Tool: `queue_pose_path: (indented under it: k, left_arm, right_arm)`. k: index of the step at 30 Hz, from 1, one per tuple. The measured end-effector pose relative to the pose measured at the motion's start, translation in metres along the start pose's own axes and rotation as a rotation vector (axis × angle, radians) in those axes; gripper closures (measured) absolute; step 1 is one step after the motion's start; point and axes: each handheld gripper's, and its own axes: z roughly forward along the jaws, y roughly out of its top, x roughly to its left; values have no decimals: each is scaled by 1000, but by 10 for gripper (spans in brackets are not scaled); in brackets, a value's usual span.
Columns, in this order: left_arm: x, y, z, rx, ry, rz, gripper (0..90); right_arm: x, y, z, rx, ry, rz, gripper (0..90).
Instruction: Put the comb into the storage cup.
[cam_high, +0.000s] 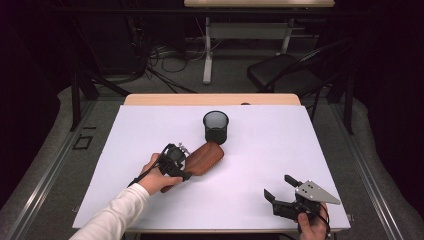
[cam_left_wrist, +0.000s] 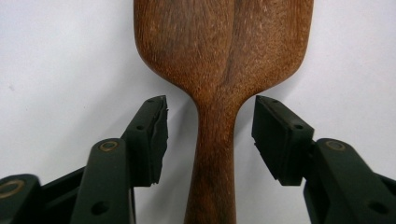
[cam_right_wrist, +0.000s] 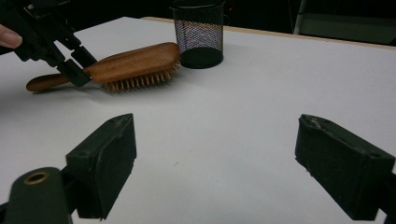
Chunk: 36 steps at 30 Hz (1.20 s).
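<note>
A wooden hairbrush (cam_high: 205, 157) lies bristles down on the white table, its head close to a black mesh cup (cam_high: 216, 126). My left gripper (cam_high: 187, 169) reaches over the brush's handle. In the left gripper view its jaws stand either side of the narrow neck of the hairbrush (cam_left_wrist: 219, 46), with a gap on each side, so the left gripper (cam_left_wrist: 210, 105) is open. My right gripper (cam_high: 277, 185) rests open near the table's front right corner with nothing between its jaws. From the right gripper (cam_right_wrist: 215, 126) I see the hairbrush (cam_right_wrist: 130, 63), the cup (cam_right_wrist: 200, 32) and the left gripper (cam_right_wrist: 77, 65).
The white table top (cam_high: 280, 140) has a wooden edge at the back. Beyond it a black folding chair (cam_high: 285, 72) and a desk frame (cam_high: 207, 50) stand on the floor among cables.
</note>
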Motion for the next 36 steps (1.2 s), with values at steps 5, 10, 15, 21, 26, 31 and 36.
queue_pose_path:
  k: [5,10,15,21,26,31,36]
  left_arm:
    - [0,2,6,23,3,4,519]
    - [1,3,10,40,-9,13,564]
    - [1,2,9,40,-1,14,634]
    - [-2,3,9,50,4,41,682]
    - [-3,3,9,49,8,41,700]
    - [-4,4,9,59,13,44,708]
    - [-5,5,8,72,24,64,714]
  right_arm:
    - [0,0,0,1,1,-1,126]
    - [0,0,0,0,3,2,127]
    - [0,0,1,4,3,4,131]
    - [0,-1,2,0,3,2,135]
    - [0,-1,2,3,4,5,137]
    - [0,-1,2,6,5,7,137]
    - [0,-1,2,5,6,8,137]
